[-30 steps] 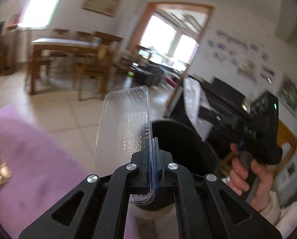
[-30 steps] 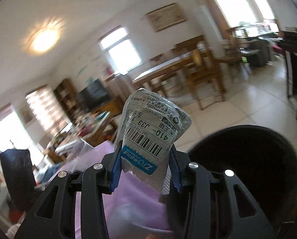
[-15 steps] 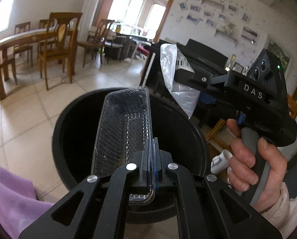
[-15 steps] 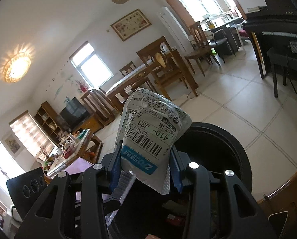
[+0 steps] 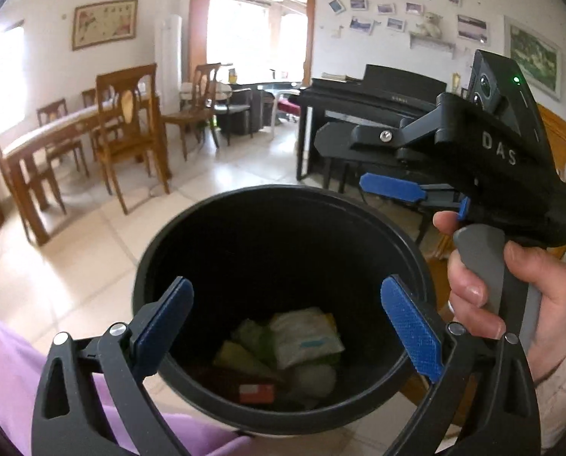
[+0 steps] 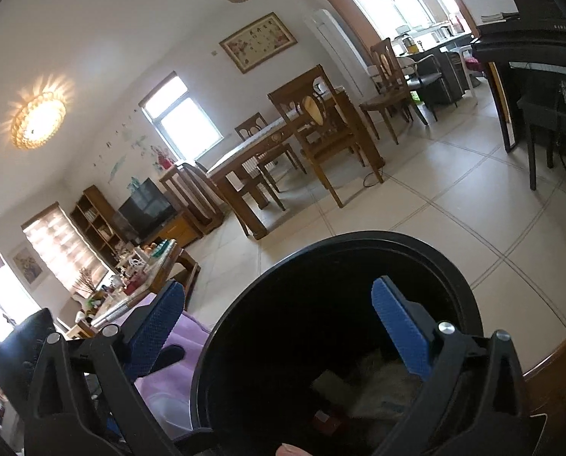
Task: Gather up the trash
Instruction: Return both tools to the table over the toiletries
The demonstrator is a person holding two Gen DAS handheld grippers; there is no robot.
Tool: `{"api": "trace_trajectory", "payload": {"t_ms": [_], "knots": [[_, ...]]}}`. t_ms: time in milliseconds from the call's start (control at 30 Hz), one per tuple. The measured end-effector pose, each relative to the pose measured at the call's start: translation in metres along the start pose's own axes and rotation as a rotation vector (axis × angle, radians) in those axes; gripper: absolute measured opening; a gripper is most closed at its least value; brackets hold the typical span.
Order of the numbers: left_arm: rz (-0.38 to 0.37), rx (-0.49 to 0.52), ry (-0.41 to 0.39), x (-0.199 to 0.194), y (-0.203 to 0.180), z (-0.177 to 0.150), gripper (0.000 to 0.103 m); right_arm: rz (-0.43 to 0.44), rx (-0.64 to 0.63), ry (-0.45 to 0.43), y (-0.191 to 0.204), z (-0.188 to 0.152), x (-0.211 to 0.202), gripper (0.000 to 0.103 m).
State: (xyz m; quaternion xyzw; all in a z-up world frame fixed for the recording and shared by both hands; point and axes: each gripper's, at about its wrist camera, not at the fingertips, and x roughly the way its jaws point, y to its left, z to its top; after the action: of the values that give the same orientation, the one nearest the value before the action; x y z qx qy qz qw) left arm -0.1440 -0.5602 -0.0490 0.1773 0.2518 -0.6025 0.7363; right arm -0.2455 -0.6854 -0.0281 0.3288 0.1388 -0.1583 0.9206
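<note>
A round black trash bin stands on the tiled floor and also shows in the right wrist view. Inside it lie a white wrapper, yellow and green scraps and a red packet. My left gripper is open and empty over the bin's mouth. My right gripper is open and empty over the bin; it also shows in the left wrist view at the right, held by a hand. The clear plastic tray is not distinguishable in the bin.
A purple cloth covers the surface at lower left. A wooden dining table with chairs stands at the back left. A black piano stands behind the bin. A cluttered low table is at the left.
Both grippers have opened. The left let go of the clear plastic tray and the right let go of the white wrapper; both items dropped into the bin.
</note>
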Motion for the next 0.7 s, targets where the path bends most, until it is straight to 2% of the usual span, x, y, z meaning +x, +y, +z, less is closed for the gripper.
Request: {"api": "trace_trajectory", "payload": {"t_ms": [133, 367, 567, 700], "knots": [[-0.008, -0.010, -0.002, -0.008, 0.005, -0.003, 0.098, -0.013, -0.001, 0.009, 0.004, -0.003, 0.001, 0.098], [0.025, -0.052, -0.017, -0.032, 0.014, -0.003, 0.098, -0.021, -0.013, 0.033, 0.018, -0.007, 0.000, 0.098], [0.093, -0.158, -0.069, -0.089, 0.054, -0.022, 0.098, -0.018, -0.054, 0.084, 0.040, -0.017, 0.009, 0.098], [0.185, -0.264, -0.105, -0.142, 0.100, -0.046, 0.098, 0.004, -0.092, 0.131, 0.068, -0.029, 0.023, 0.098]]}}
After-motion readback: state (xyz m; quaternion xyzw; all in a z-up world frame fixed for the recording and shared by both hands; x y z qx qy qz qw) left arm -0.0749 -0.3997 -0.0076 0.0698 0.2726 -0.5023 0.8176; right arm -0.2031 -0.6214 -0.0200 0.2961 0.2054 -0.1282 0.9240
